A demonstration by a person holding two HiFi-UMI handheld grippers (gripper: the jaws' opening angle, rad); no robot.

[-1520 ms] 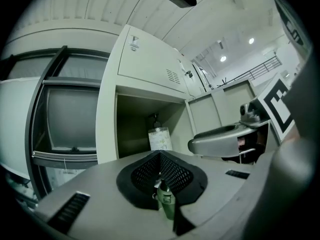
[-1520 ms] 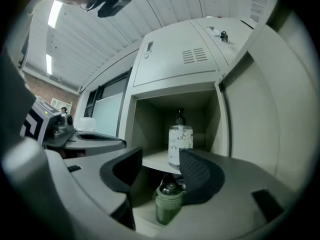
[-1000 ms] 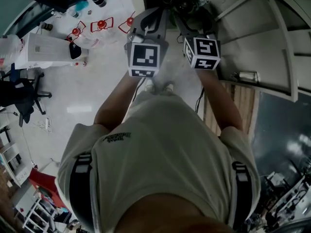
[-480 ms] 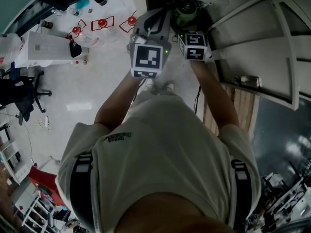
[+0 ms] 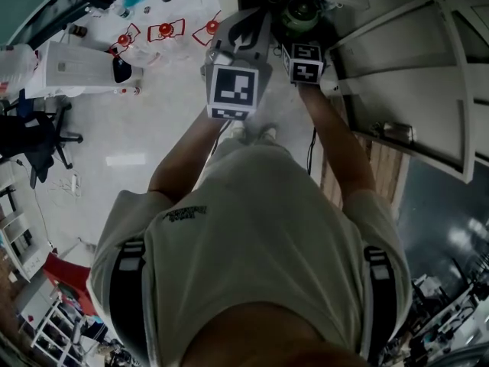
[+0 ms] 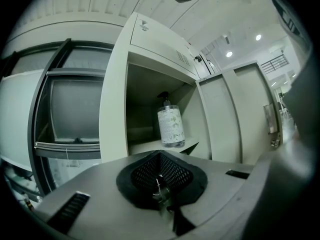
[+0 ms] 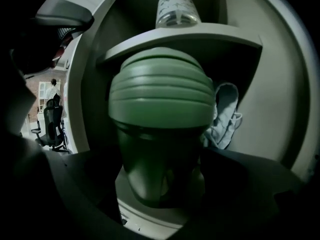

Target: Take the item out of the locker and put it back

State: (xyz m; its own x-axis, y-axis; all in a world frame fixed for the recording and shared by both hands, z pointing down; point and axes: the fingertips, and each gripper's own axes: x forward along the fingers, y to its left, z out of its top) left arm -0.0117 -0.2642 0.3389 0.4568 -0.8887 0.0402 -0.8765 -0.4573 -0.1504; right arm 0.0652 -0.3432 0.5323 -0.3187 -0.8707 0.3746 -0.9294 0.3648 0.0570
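The right gripper [image 7: 162,186] is closing its jaws round the dark body of a dark green plastic tumbler with a ribbed lid [image 7: 160,99], which is sitting between them inside the white metal locker [image 7: 280,109]. Whether the tumbler is resting on the shelf is not showing. Behind it, to that gripper's right, a pale crumpled cloth [image 7: 225,116] is lying. The left gripper [image 6: 162,196] is keeping its jaws together on nothing, pointing at a clear pump bottle with a printed label [image 6: 171,126] standing upright on the shelf ahead.
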